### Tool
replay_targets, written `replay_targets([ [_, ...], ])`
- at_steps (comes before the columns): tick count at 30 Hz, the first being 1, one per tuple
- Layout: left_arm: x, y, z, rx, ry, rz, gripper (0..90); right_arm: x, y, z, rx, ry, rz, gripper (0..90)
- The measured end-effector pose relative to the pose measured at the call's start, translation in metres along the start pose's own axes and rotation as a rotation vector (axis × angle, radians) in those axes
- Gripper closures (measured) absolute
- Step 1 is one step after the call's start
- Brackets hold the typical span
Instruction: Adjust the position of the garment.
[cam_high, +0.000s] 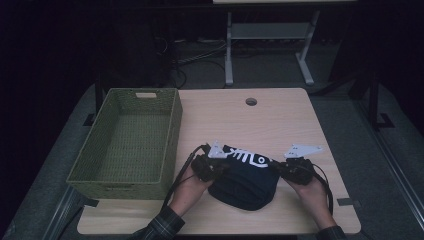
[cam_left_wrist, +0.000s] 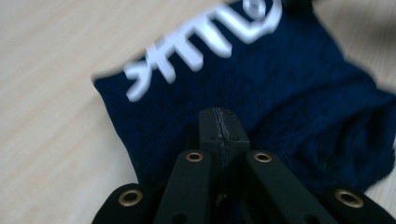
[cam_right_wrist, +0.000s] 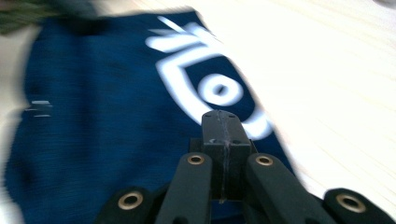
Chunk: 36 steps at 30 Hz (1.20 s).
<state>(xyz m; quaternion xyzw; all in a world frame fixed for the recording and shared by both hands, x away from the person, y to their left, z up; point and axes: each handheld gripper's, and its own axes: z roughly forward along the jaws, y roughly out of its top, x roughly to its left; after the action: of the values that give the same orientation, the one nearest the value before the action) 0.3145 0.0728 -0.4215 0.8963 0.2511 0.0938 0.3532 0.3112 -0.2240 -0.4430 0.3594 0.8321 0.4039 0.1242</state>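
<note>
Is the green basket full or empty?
Empty. The high view looks straight into the green basket and shows only its bare woven bottom. The dark blue cloth lies outside it on the table.

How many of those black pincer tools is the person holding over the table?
2. The left gripper is at the left edge of the dark blue cloth; the right gripper is at its right edge. Both have jaws shut, near the green basket.
</note>
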Motion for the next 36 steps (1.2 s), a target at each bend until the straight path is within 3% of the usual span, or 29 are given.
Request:
replay_targets([
  [2, 0.001, -0.007, 0.007, 0.018, -0.012, -0.012, 90.0, -0.002, -0.001, 0.003, 0.011, 0.001, 0.009, 90.0],
  [3, 0.001, -0.010, 0.013, 0.027, -0.013, -0.012, 90.0, -0.006, -0.004, 0.012, 0.059, -0.012, 0.015, 90.0],
  [7, 0.003, -0.013, 0.019, 0.041, -0.017, -0.012, 90.0, -0.009, -0.010, 0.020, 0.089, -0.006, 0.033, 90.0],
  [13, 0.002, -0.015, 0.021, 0.048, -0.009, -0.011, 90.0, -0.009, -0.014, 0.021, 0.083, -0.003, 0.050, 90.0],
  [17, 0.004, -0.013, 0.017, 0.030, -0.030, -0.039, 89.8, -0.008, -0.013, 0.017, 0.076, -0.006, 0.046, 89.0],
  [18, 0.006, -0.011, 0.012, 0.008, -0.029, -0.052, 84.1, -0.007, -0.015, 0.013, 0.042, -0.021, 0.043, 79.8],
  [22, 0.009, -0.007, 0.003, -0.025, -0.025, -0.069, 75.9, -0.006, -0.018, 0.001, 0.005, -0.034, 0.057, 71.6],
  [23, 0.011, -0.005, -0.001, -0.039, -0.017, -0.082, 69.4, -0.004, -0.022, -0.009, -0.013, -0.063, 0.058, 63.4],
  [25, 0.012, -0.004, -0.003, -0.050, -0.014, -0.090, 65.7, -0.004, -0.023, -0.012, -0.015, -0.079, 0.057, 59.9],
  [26, 0.016, -0.004, -0.005, -0.058, -0.022, -0.111, 56.8, -0.003, -0.029, -0.023, -0.030, -0.107, 0.066, 51.8],
  [30, 0.022, -0.005, -0.006, -0.065, -0.024, -0.141, 48.3, -0.004, -0.038, -0.032, -0.023, -0.130, 0.079, 43.4],
  [32, 0.025, -0.006, -0.005, -0.065, -0.032, -0.148, 38.2, -0.004, -0.052, -0.036, -0.007, -0.153, 0.093, 31.0],
  [36, 0.031, -0.008, 0.000, -0.067, -0.038, -0.162, 31.7, -0.004, -0.063, -0.038, 0.007, -0.169, 0.125, 21.7],
])
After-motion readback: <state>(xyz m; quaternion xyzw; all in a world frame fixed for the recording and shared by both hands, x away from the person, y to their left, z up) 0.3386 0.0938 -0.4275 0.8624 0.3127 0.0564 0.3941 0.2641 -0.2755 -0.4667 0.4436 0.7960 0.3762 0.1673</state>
